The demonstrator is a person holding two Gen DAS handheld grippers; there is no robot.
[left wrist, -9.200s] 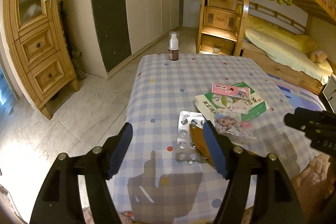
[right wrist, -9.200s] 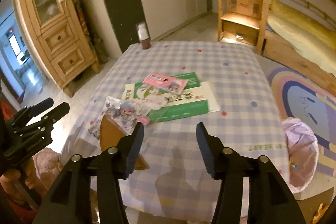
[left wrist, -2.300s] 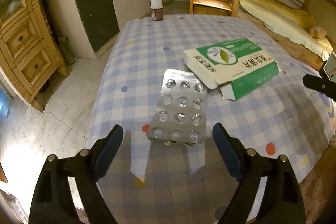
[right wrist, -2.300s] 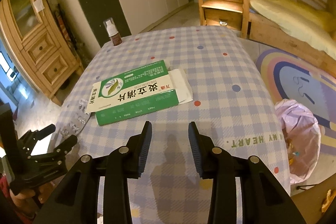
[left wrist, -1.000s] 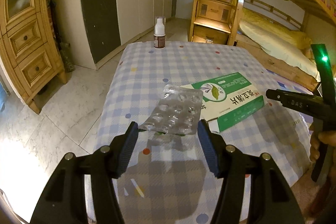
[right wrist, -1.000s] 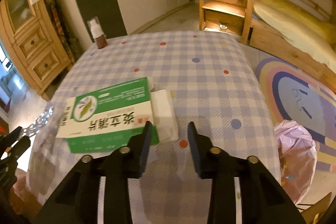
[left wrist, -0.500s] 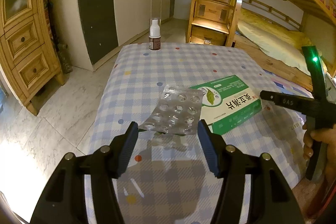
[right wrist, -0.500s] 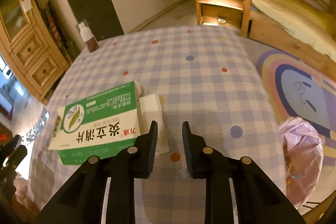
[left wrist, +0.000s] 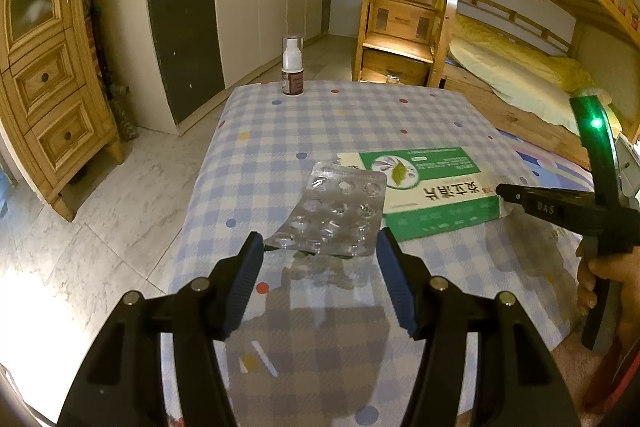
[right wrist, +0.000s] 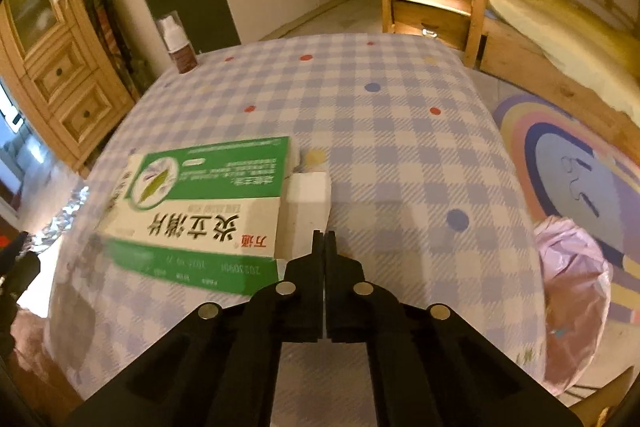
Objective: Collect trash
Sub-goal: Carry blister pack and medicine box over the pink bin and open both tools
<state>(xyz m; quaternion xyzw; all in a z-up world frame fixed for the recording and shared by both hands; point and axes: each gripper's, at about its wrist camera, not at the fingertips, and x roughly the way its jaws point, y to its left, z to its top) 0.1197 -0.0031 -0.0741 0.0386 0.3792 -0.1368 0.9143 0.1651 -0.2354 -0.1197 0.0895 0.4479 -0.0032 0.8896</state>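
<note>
My left gripper (left wrist: 320,247) is shut on a silver blister pack (left wrist: 336,211) and holds it tilted above the checked tablecloth (left wrist: 360,115). A green and white medicine box (left wrist: 436,191) lies flat on the cloth to the right of the pack. In the right wrist view my right gripper (right wrist: 323,239) is shut, its tips at the white open flap (right wrist: 306,203) of the box (right wrist: 200,203); whether it pinches the flap is unclear. The right gripper also shows in the left wrist view (left wrist: 504,191), at the box's right end.
A brown pump bottle (left wrist: 292,67) stands at the table's far edge. A pink trash bag (right wrist: 572,279) sits on the floor right of the table, on a rainbow rug (right wrist: 580,163). A wooden cabinet (left wrist: 44,87) stands left, a bunk bed (left wrist: 500,67) behind.
My right gripper has closed its jaws and moved down to the box's open flap. My left gripper still holds the blister pack, almost unmoved.
</note>
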